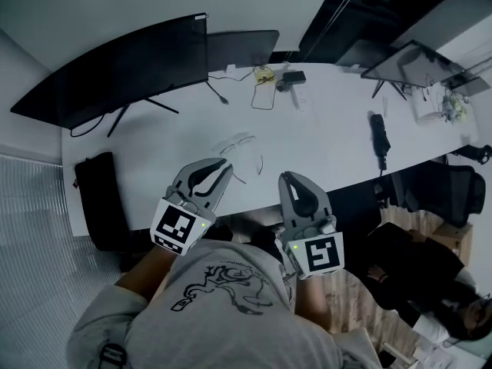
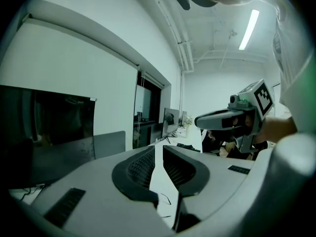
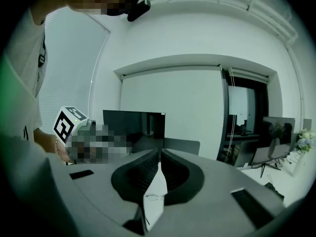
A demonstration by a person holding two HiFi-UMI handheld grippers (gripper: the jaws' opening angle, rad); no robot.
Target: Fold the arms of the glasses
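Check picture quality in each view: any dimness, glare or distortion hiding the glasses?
Head view: dim, bluish, fisheye-bent; the thin glasses show only faintly on the white table. Left gripper view: round black vignette, walls bowed, ceiling light glares. Right gripper view: same vignette and dimness; glasses tiny, low in frame.

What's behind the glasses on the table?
Past the glasses, farther back: a cable loop, a small dark box, a big screen and a smaller one. What lies behind the screens is covered.
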